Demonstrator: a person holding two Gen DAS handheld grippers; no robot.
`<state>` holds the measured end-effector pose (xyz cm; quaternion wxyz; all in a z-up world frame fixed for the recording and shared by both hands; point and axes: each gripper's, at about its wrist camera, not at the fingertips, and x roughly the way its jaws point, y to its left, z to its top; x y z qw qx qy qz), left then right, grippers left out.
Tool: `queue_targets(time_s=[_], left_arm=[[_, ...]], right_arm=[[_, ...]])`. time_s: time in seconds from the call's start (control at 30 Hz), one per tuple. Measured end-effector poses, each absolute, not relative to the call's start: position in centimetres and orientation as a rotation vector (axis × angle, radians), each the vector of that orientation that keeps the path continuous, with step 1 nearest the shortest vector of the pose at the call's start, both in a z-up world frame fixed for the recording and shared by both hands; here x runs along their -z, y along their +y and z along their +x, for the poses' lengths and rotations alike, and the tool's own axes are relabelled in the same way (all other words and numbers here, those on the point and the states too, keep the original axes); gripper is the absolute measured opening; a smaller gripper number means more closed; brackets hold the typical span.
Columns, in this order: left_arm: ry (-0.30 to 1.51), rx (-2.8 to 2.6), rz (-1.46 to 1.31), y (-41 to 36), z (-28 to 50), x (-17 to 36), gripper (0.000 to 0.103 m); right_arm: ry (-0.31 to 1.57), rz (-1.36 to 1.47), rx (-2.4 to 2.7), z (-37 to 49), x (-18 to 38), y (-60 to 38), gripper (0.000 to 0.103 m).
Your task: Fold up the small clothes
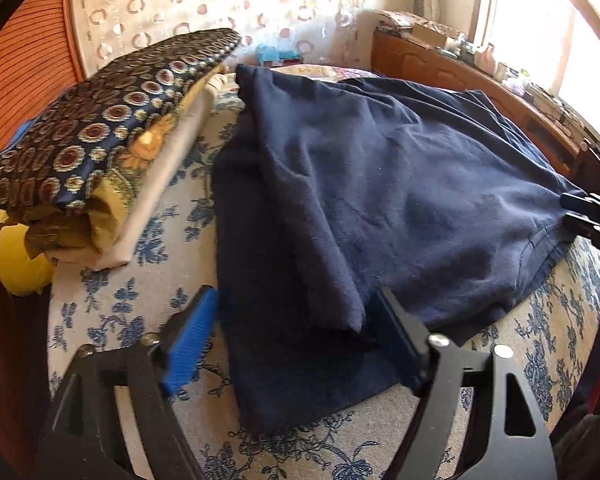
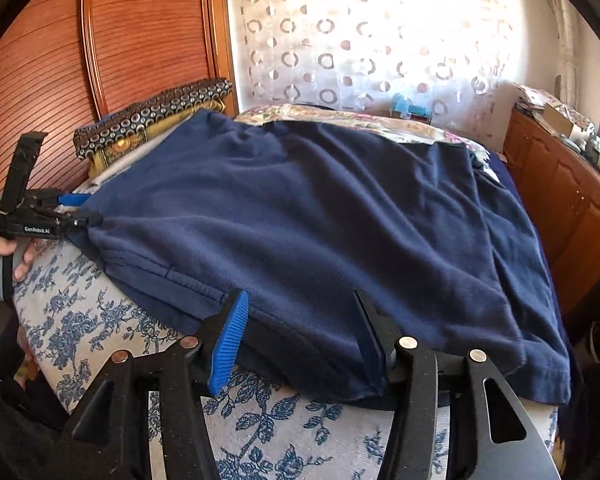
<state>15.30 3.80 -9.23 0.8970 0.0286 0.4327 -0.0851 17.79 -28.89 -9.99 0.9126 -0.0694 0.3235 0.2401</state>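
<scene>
Both grippers are sitting spread at the near edge of the navy shirt [image 2: 320,216] lying flat on the floral bed [image 2: 80,320], left gripper [image 1: 296,320] straddling a folded flap, right gripper [image 2: 300,320] straddling the hem.

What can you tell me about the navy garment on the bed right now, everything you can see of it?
The navy garment is soft, matte knit cloth, spread wide and rumpled over the floral bedspread. A stitched hem runs along its near edge, and one side is folded over itself in the left wrist view. The left gripper and the right gripper both stand open with the near edge between their fingers. Its far corner lies against the stack of folded fabrics.
</scene>
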Motion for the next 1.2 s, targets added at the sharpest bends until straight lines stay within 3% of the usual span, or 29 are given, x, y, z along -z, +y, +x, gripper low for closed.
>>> queue_targets(time_s=[0.27, 0.37, 0.5, 0.67, 1.0, 1.2], left_arm=[[0.894, 0.154, 0.022, 3.9, 15.4, 9.2, 0.082], [0.882, 0.149, -0.041, 4.5, 15.5, 8.9, 0.066], [0.892, 0.176, -0.088, 5.0, 15.7, 8.7, 0.03], [0.906, 0.21, -0.012, 3.6, 15.6, 8.1, 0.012], [0.794, 0.27, -0.03, 1.2, 15.2, 3.8, 0.009], [0.733, 0.39, -0.003, -4.6, 16.7, -0.1, 0.008]], right_arm=[[0.705, -0.169, -0.459, 19.5, 10.9, -28.1, 0.056], [0.702, -0.17, -0.459, 19.6, 10.8, -27.8, 0.056], [0.697, -0.156, -0.463, 18.5, 11.1, -28.2, 0.056], [0.695, -0.127, -0.475, 18.3, 11.2, -28.7, 0.056], [0.687, -0.091, -0.482, 18.1, 11.2, -29.3, 0.056], [0.651, -0.027, -0.455, 17.3, 10.5, -31.7, 0.056]])
